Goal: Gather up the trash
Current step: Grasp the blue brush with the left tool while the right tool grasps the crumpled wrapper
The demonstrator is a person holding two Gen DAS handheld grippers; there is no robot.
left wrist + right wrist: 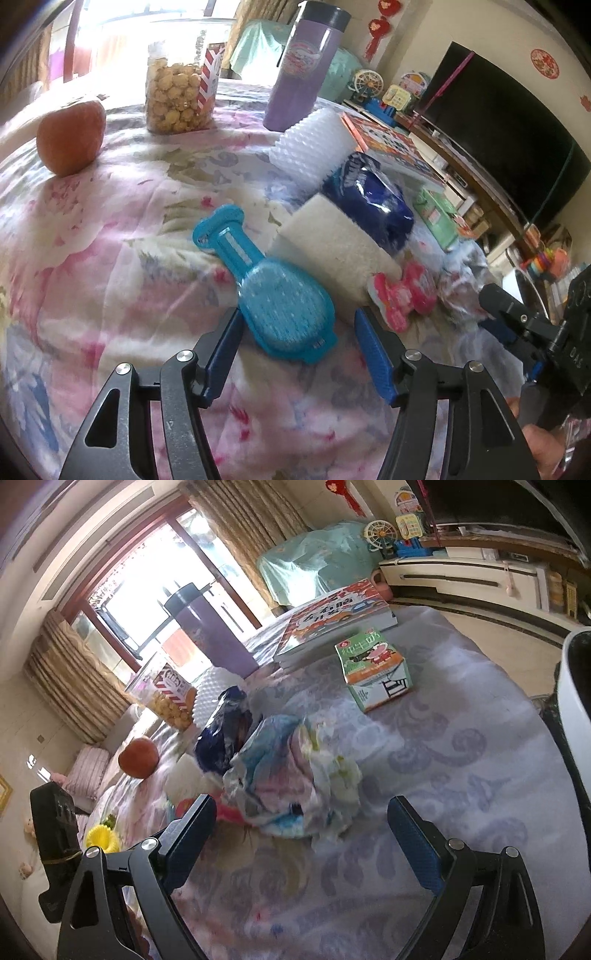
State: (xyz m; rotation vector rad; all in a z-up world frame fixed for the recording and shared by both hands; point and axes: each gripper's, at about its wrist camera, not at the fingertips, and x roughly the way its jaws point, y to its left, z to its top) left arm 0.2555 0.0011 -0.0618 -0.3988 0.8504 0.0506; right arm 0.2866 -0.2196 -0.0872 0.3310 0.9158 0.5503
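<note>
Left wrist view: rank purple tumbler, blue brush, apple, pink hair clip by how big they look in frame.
1. Blue brush, closest to the camera, so its lead is partly nearness.
2. Purple tumbler, far back, so probably bigger in reality.
3. Apple.
4. Pink hair clip, clearly smallest.
</note>
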